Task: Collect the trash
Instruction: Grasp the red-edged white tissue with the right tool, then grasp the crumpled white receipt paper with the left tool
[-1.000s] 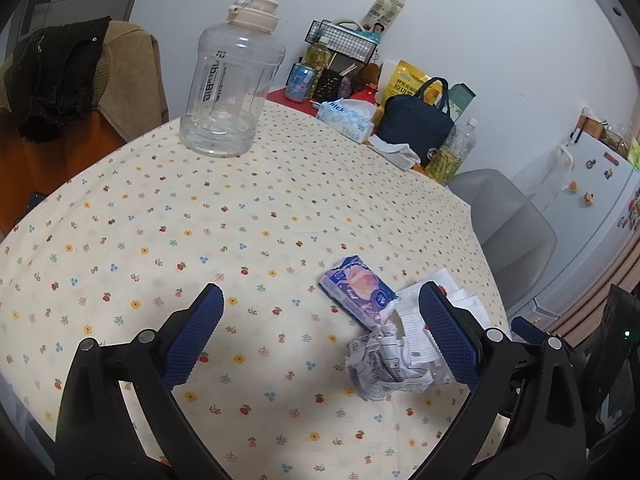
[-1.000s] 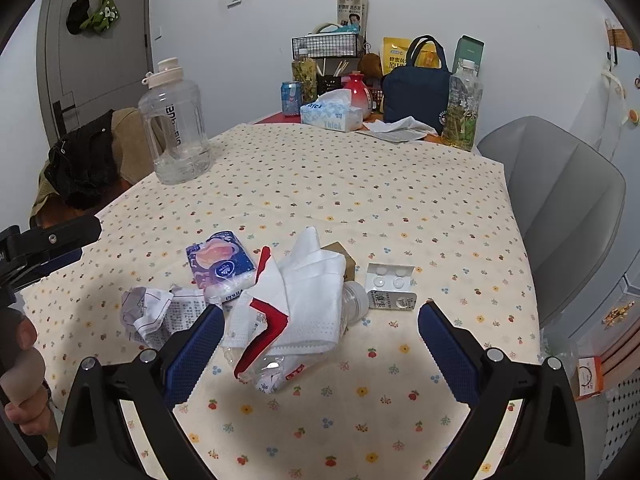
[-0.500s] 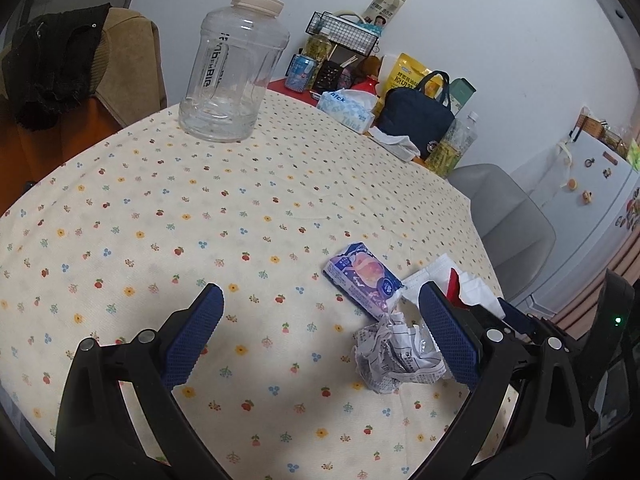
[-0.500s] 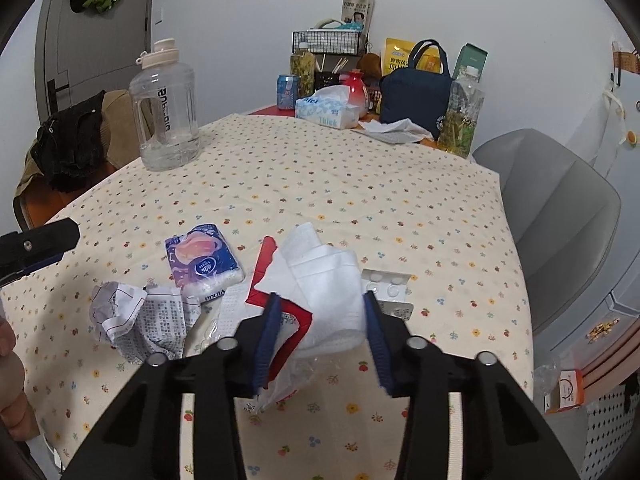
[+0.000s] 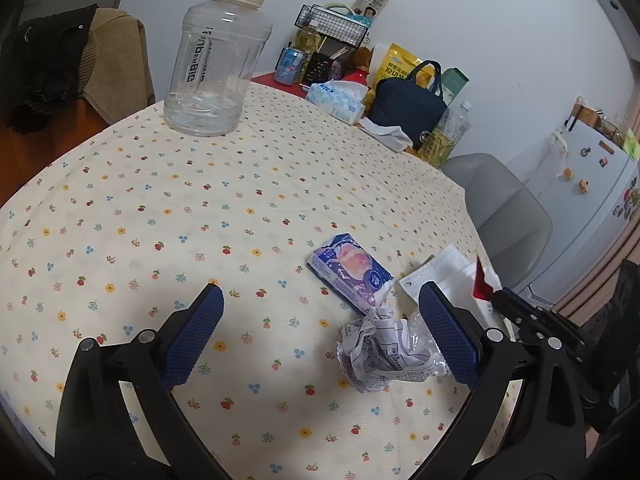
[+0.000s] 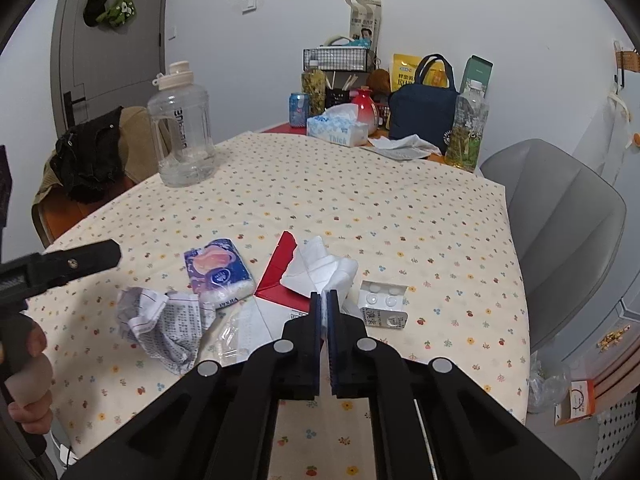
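Trash lies near the front of the flowered tablecloth (image 6: 360,200): a crumpled printed paper (image 6: 160,324), a purple tissue pack (image 6: 218,270), a white face mask (image 6: 324,268) over a red-and-white wrapper (image 6: 278,276), and a silver pill blister (image 6: 382,304). My right gripper (image 6: 324,298) is shut on the near edge of the white mask. My left gripper (image 5: 320,332) is open and empty, its right finger beside the crumpled paper (image 5: 380,354). The tissue pack (image 5: 348,272) lies just beyond the paper.
A large clear water jug (image 6: 182,128) stands at the back left. A tissue box (image 6: 336,130), navy lunch bag (image 6: 422,114), bottle (image 6: 468,128) and wire basket (image 6: 338,58) crowd the far edge. A grey chair (image 6: 560,232) is at right.
My right gripper moved forward onto the white mask and closed on it. My left gripper moved in toward the crumpled paper, still open.
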`<state>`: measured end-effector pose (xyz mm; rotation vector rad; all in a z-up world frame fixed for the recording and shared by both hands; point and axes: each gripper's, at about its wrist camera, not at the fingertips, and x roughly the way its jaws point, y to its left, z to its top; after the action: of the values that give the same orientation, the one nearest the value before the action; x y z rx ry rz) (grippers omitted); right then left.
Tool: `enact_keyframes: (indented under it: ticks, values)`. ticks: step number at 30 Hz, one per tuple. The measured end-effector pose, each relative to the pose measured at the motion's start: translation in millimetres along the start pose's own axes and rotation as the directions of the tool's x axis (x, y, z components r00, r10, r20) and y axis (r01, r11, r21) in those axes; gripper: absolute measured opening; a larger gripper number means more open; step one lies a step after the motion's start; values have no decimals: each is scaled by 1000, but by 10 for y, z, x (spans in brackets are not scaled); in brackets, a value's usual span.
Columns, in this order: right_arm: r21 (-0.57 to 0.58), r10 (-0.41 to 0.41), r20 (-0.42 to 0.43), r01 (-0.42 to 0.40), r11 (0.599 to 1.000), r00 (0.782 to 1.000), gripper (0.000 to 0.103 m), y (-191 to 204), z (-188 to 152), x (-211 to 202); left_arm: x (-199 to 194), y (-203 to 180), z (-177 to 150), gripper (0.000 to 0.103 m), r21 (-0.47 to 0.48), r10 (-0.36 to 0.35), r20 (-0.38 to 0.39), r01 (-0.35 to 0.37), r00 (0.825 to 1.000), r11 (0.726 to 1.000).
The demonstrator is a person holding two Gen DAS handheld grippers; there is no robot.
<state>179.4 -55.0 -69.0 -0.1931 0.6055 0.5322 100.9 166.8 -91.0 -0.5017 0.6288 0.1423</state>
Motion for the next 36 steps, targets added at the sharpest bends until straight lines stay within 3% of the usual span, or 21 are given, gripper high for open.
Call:
enact_keyframes:
  ticks: [12, 26, 28, 29, 30, 32, 36]
  values:
    - [28, 94, 82, -97, 995, 992, 3, -69, 183, -434, 113, -89, -53, 97, 11, -20, -41, 20, 999, 1000]
    - [47, 44, 181, -53, 997, 983, 3, -288, 305, -895, 165, -292, -101, 95, 40, -50, -64, 52, 997, 998]
    - [56, 35, 180, -45, 997, 983, 3, -346, 282, -913, 234, -338, -132, 88, 51, -39, -87, 43, 995, 998]
    - [64, 30, 177, -42, 997, 984, 3, -387, 264, -916, 269, -350, -148, 78, 53, -34, -103, 40, 994, 998]
    - [71, 25, 175, -38, 997, 984, 3, -424, 245, -917, 315, -362, -166, 57, 54, -33, -125, 40, 992, 998]
    - [90, 21, 164, -36, 995, 986, 3, -509, 199, -906, 371, -388, -202, 26, 61, -23, -162, 34, 987, 998]
    - [126, 12, 139, -29, 992, 990, 3, -654, 92, -863, 274, -423, -170, 17, 52, -35, -132, 42, 991, 998]
